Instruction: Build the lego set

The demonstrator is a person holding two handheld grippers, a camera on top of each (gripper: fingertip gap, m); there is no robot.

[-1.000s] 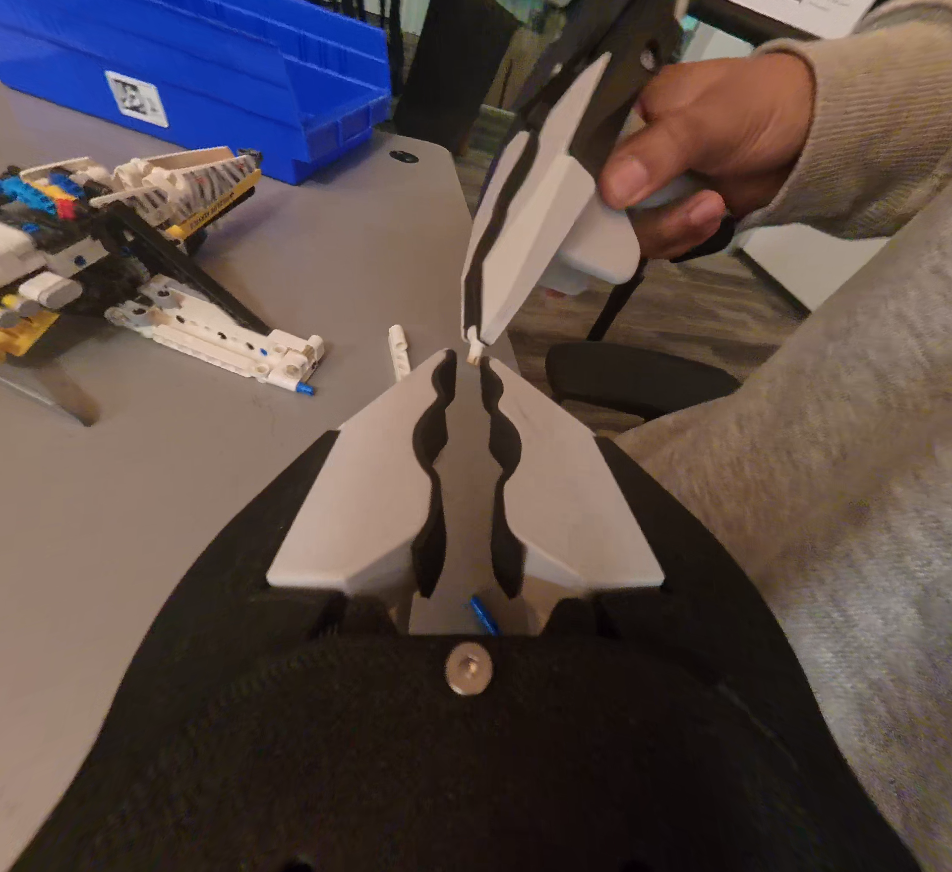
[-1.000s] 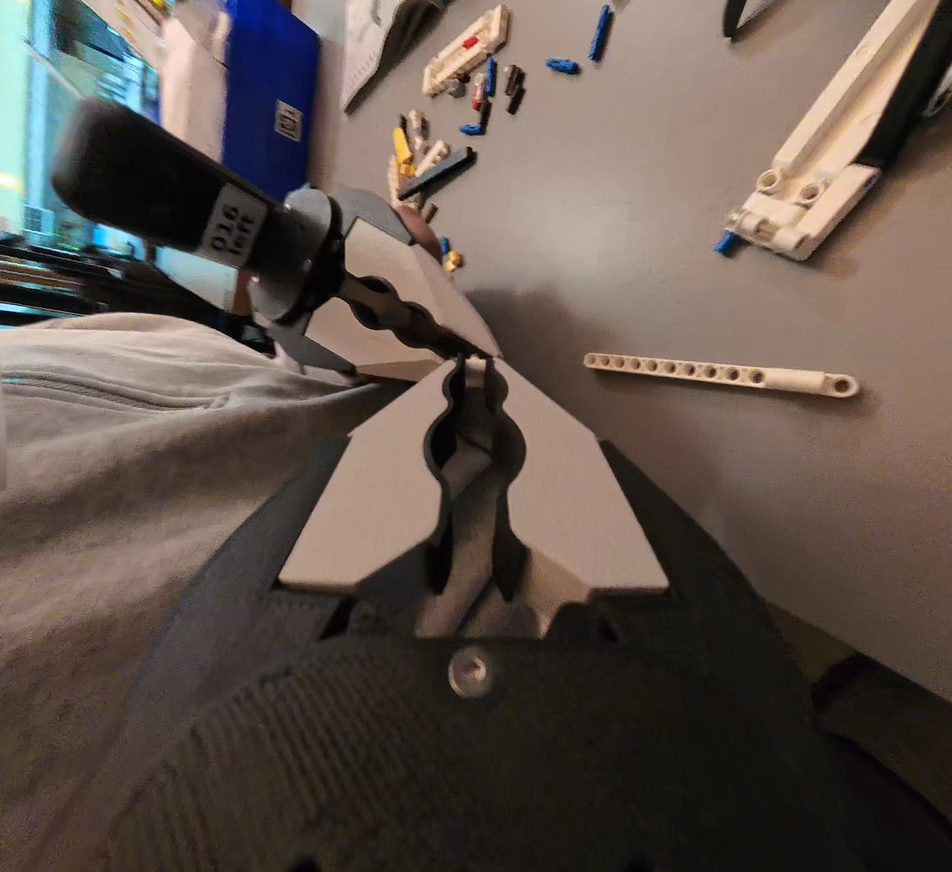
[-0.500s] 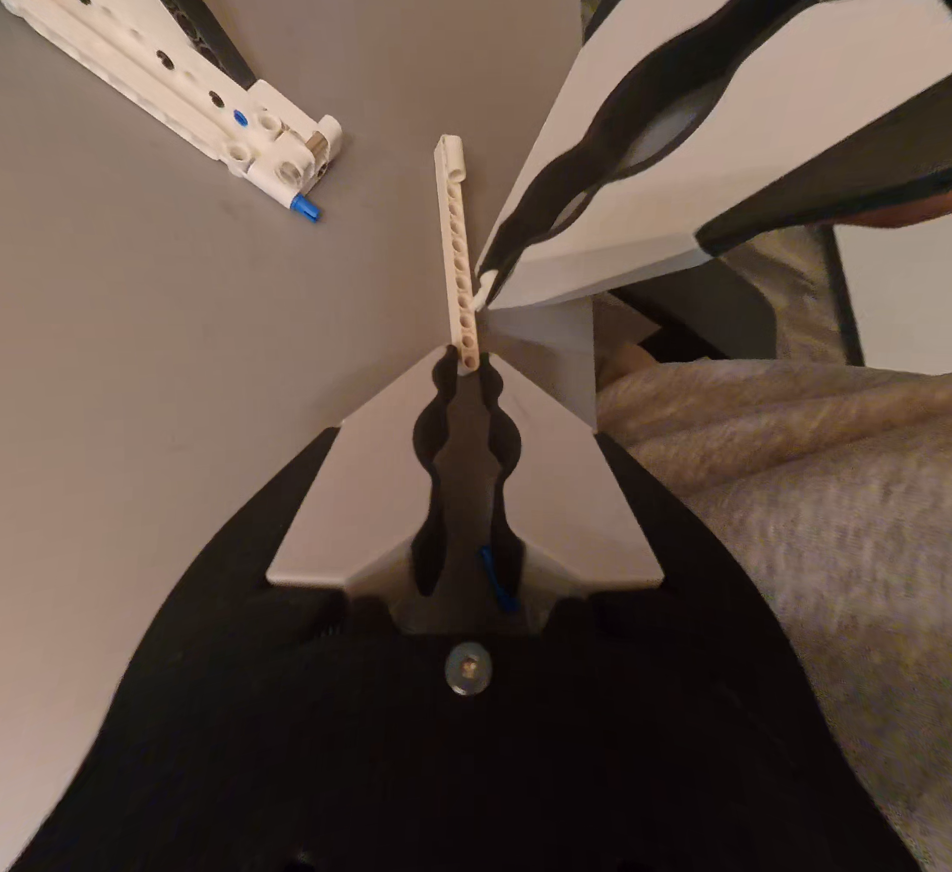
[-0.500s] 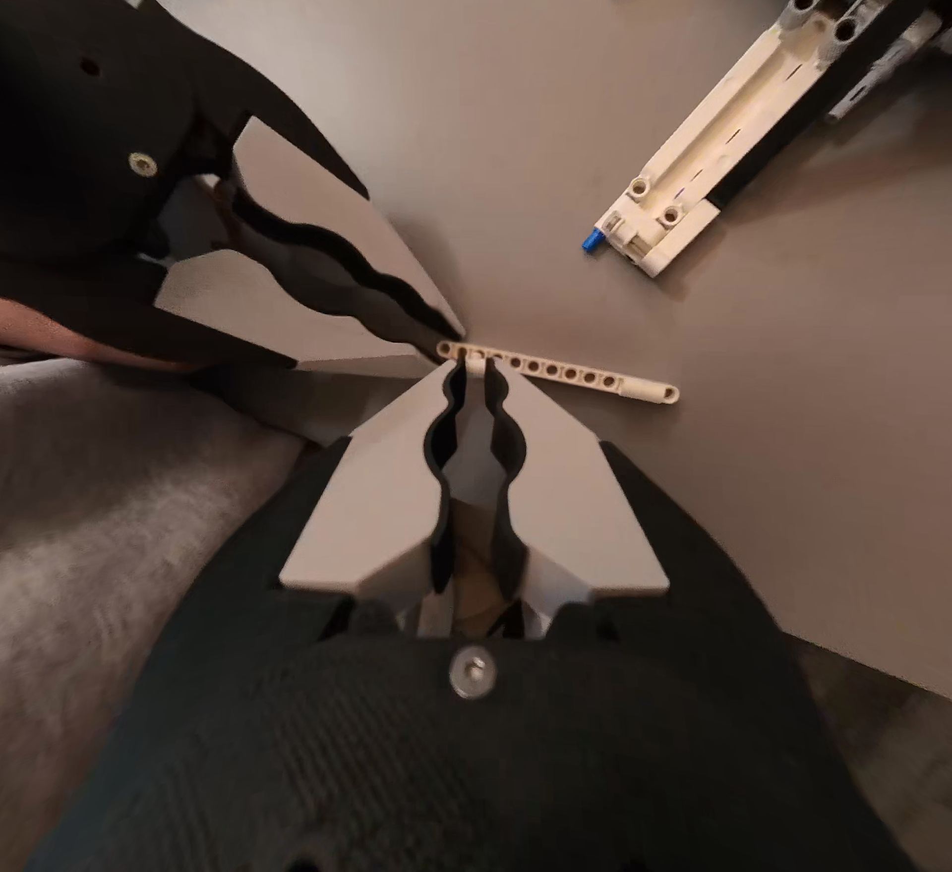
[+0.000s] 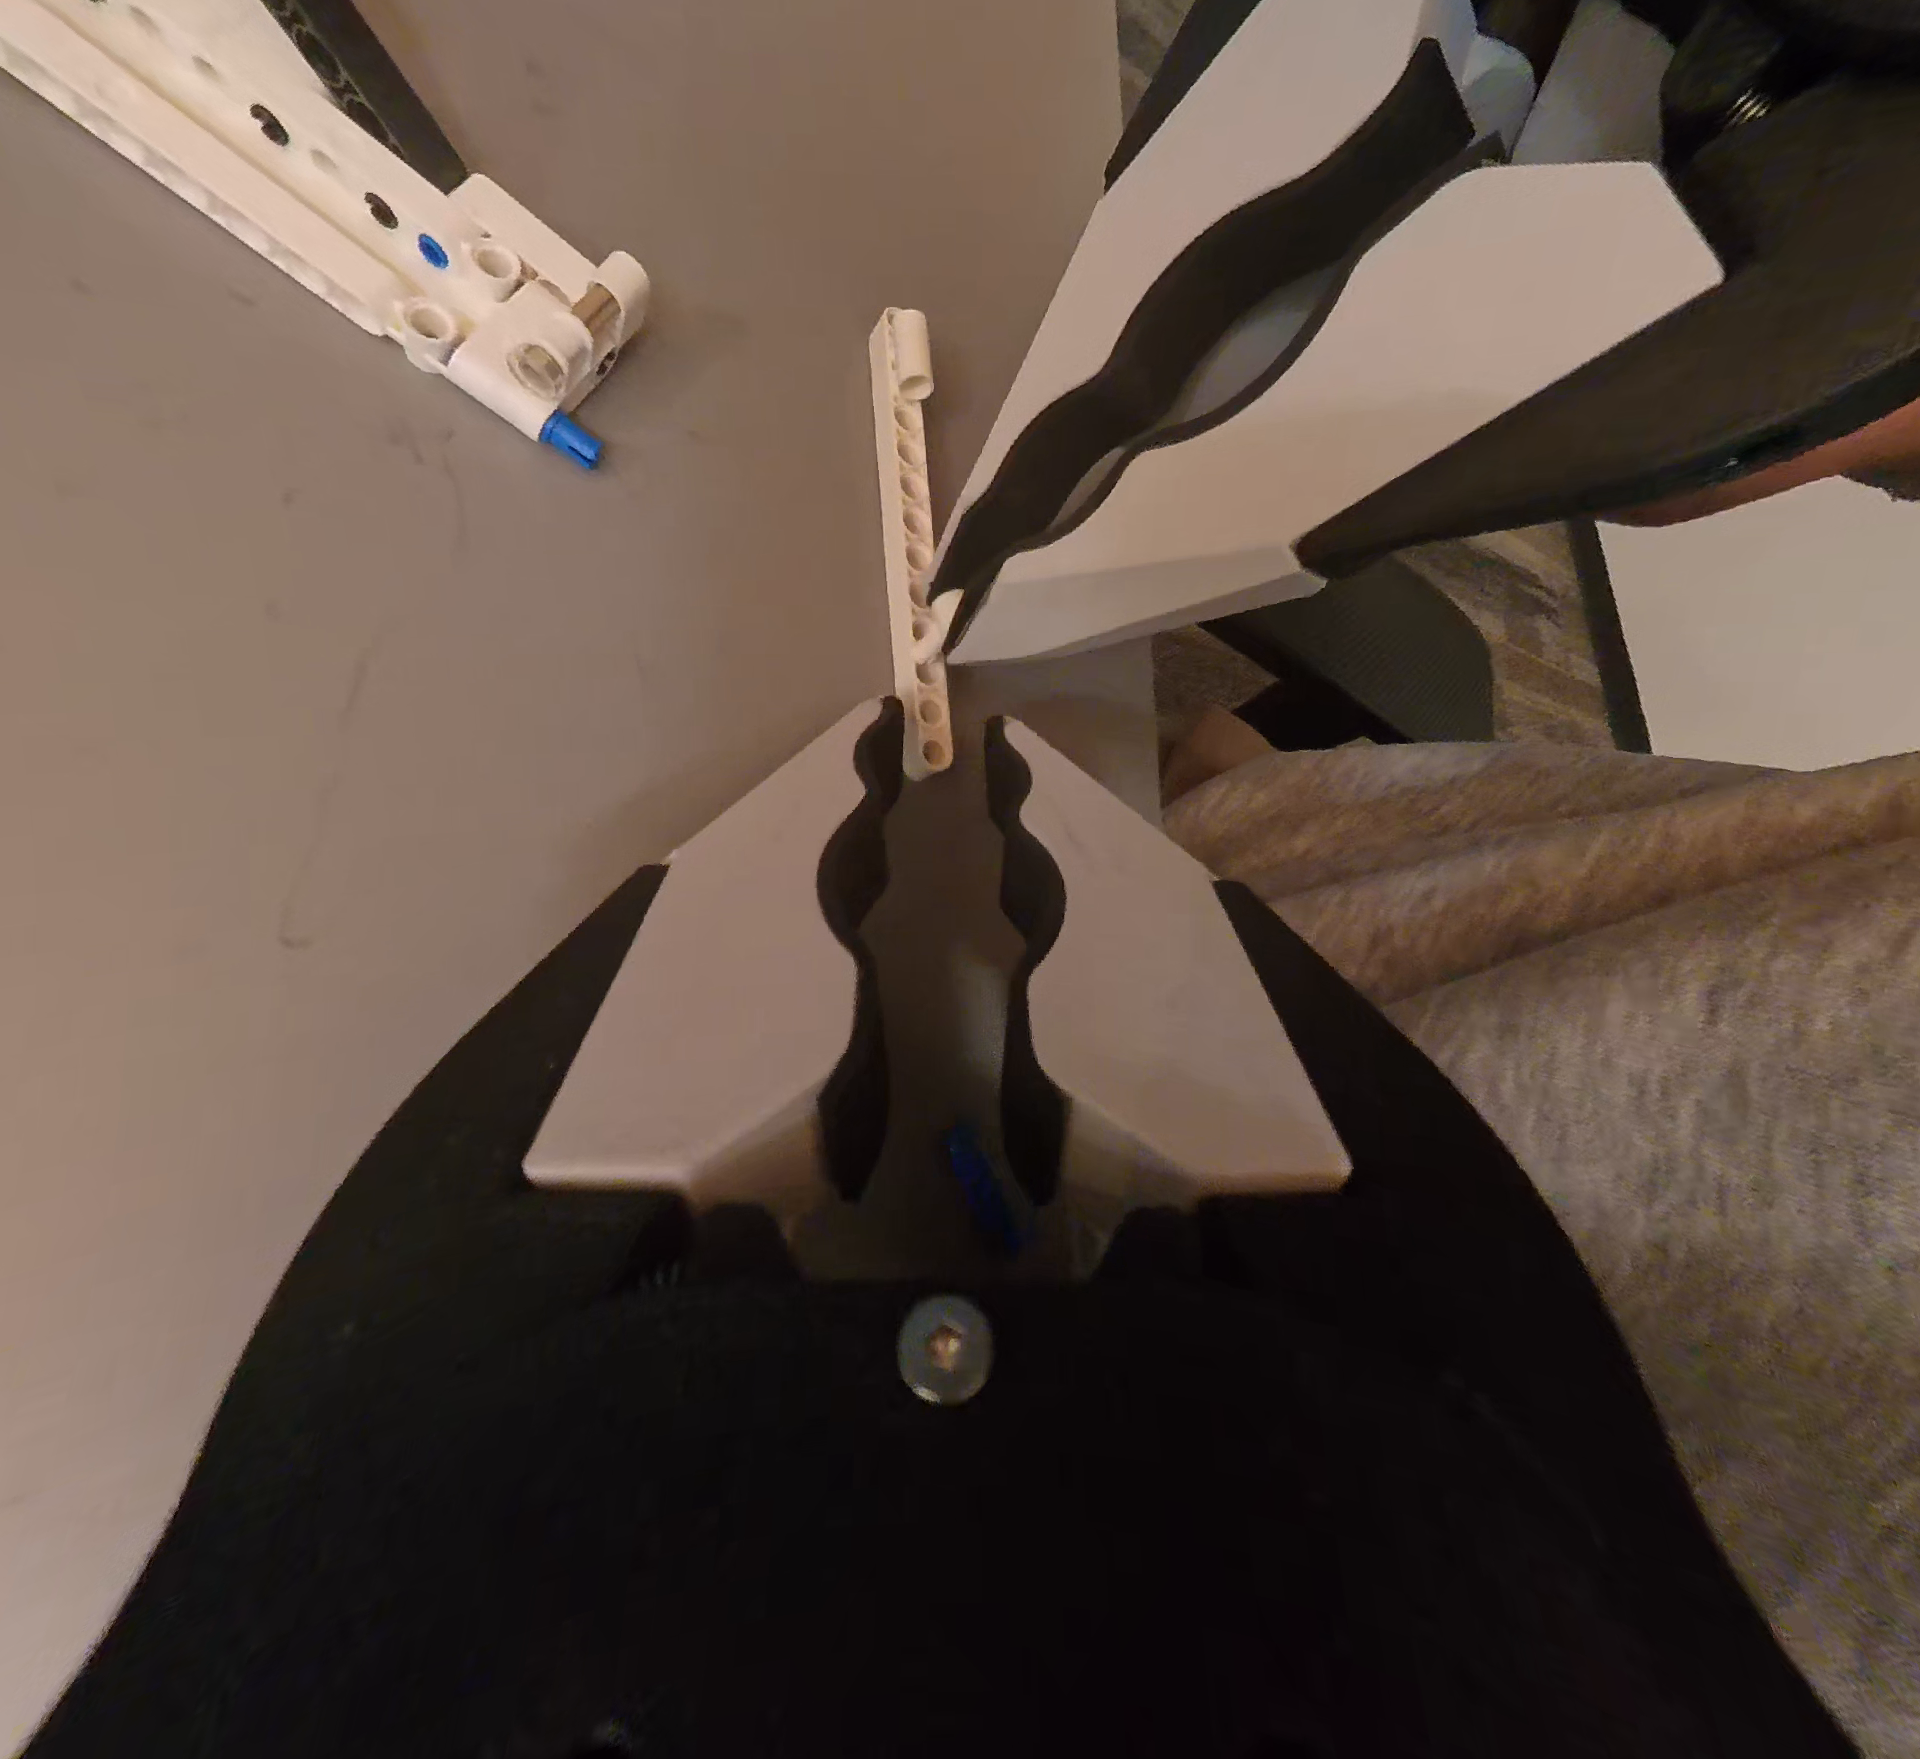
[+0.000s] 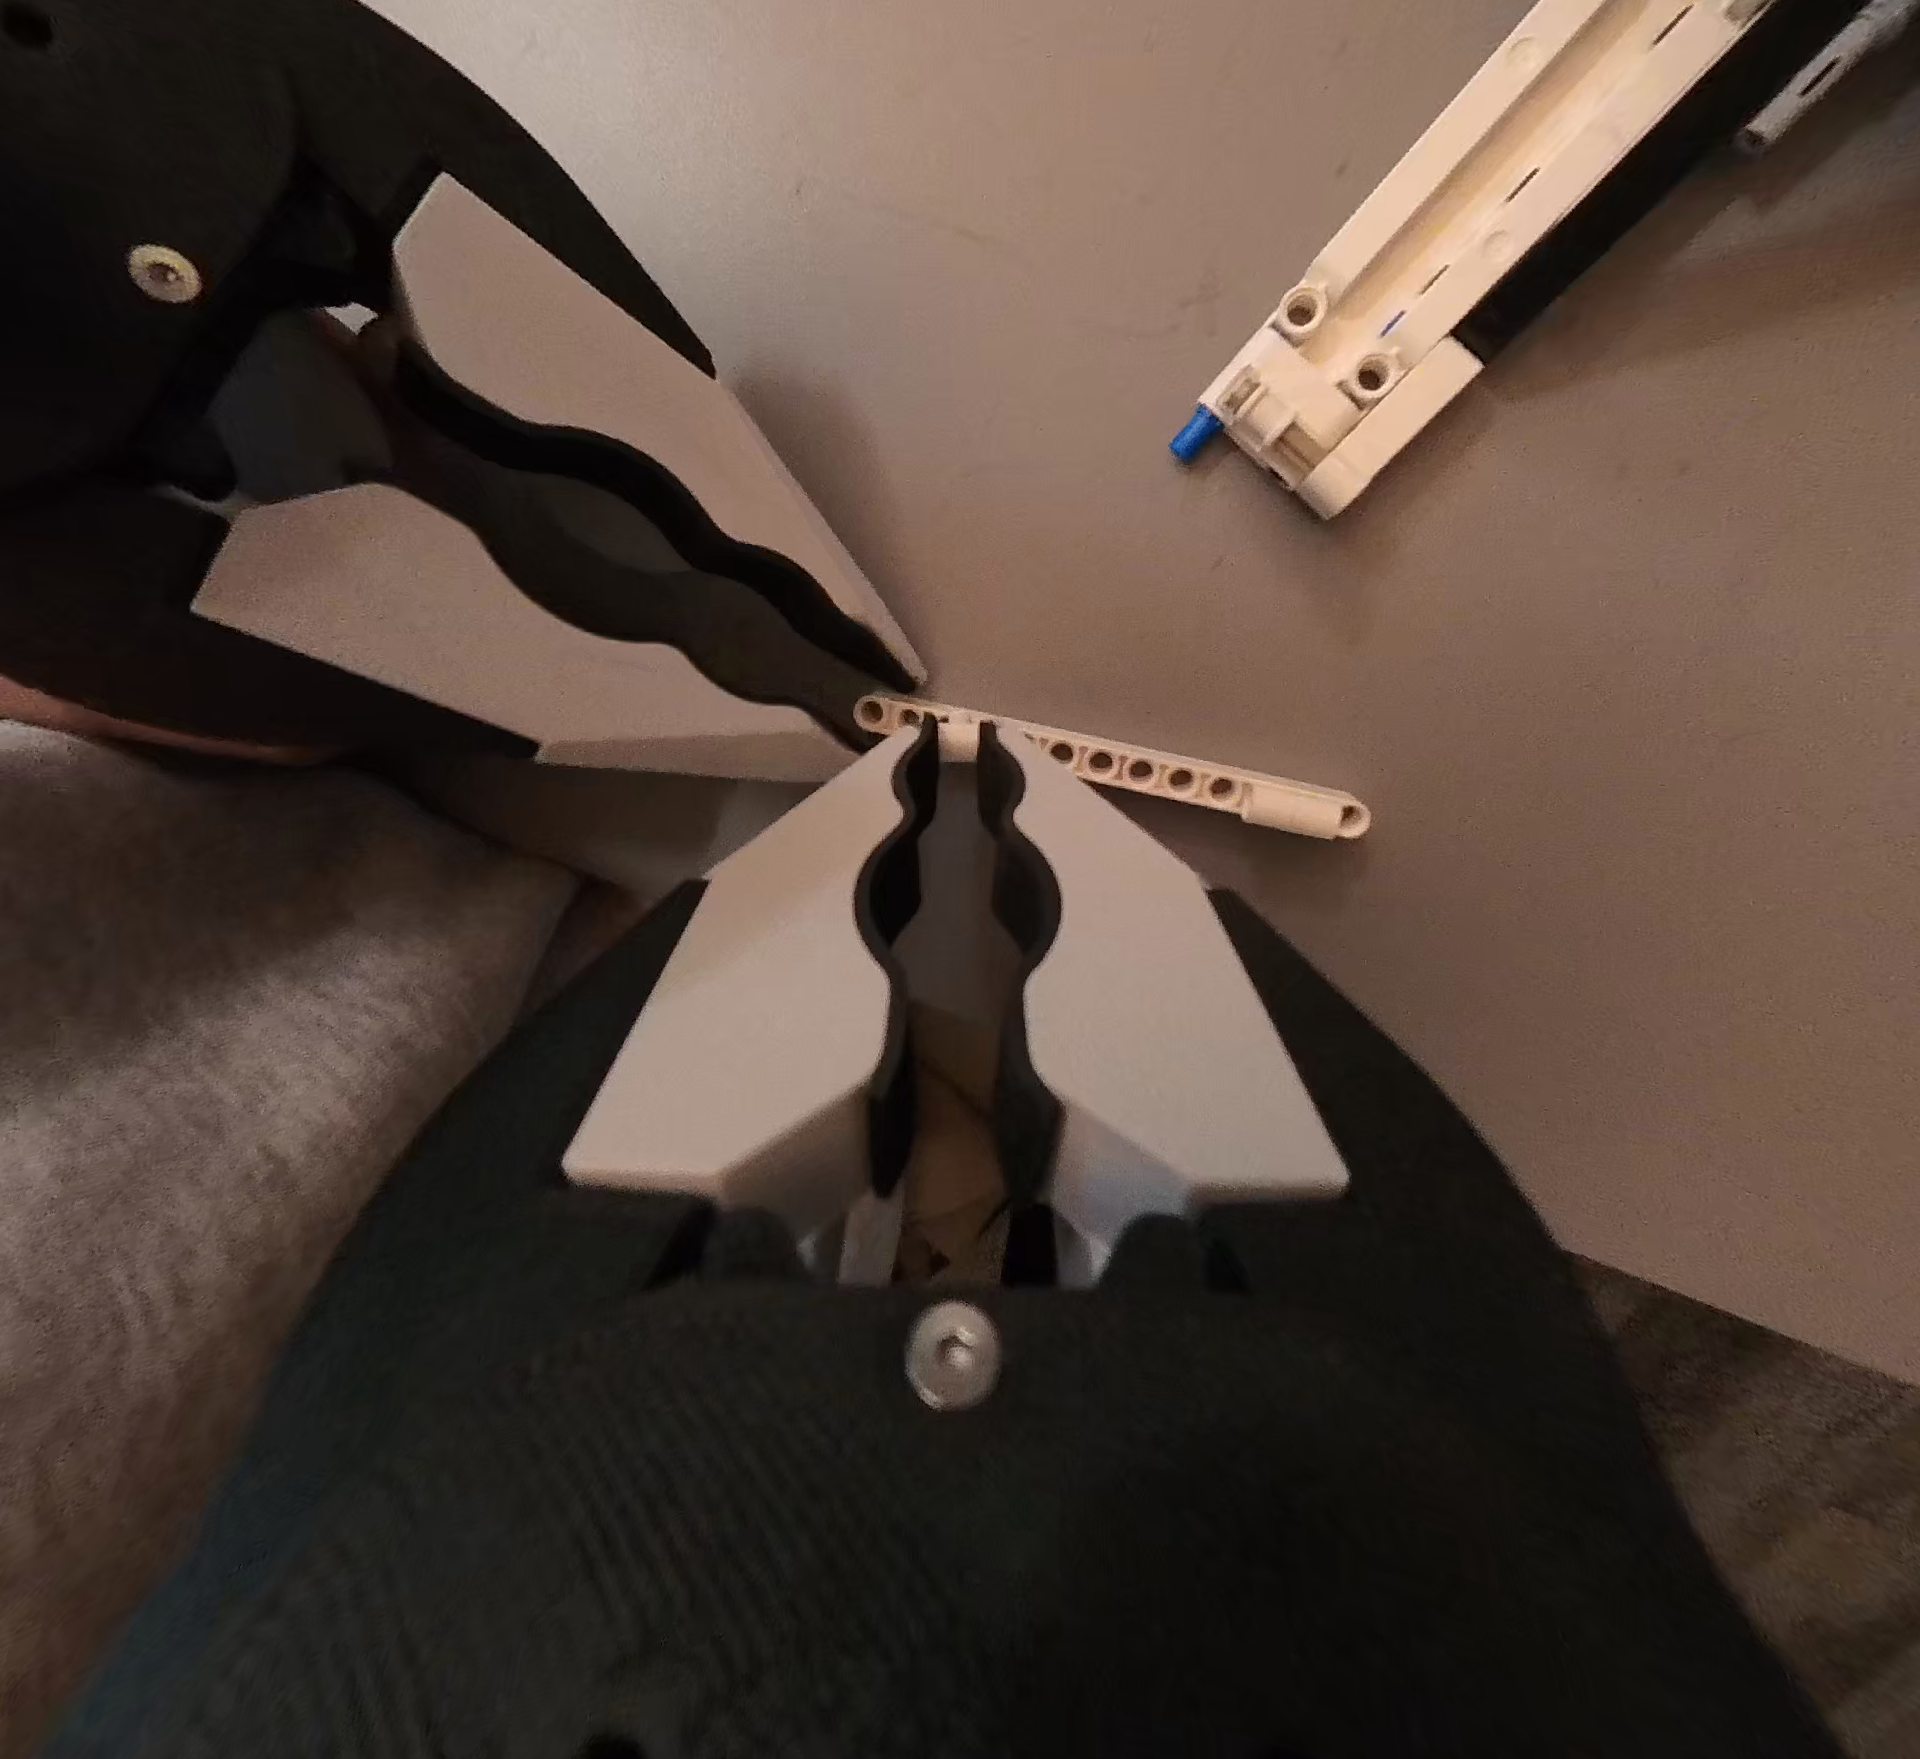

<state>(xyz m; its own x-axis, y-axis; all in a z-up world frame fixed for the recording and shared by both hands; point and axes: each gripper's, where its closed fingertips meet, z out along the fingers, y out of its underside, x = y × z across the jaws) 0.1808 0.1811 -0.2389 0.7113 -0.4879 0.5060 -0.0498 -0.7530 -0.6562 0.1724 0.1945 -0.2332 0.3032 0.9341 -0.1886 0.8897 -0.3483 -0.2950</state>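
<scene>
While the white model section (image 5: 343,182) lies at the left on the grey table (image 5: 312,774), the long white holed beam (image 5: 914,556) lies flat mid-table; left gripper (image 5: 940,733) part open, near end of beam between its tips, not clamped. Right gripper (image 5: 948,608) nearly closed; whether it nips a peg cannot be told. Judged: beam light, stiff, slick; grip across narrow sides near one end

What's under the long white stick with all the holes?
The grey table lies under the white holed beam. The left gripper and right gripper tips cover the beam's near end, so whether that end is lifted cannot be seen.
</scene>
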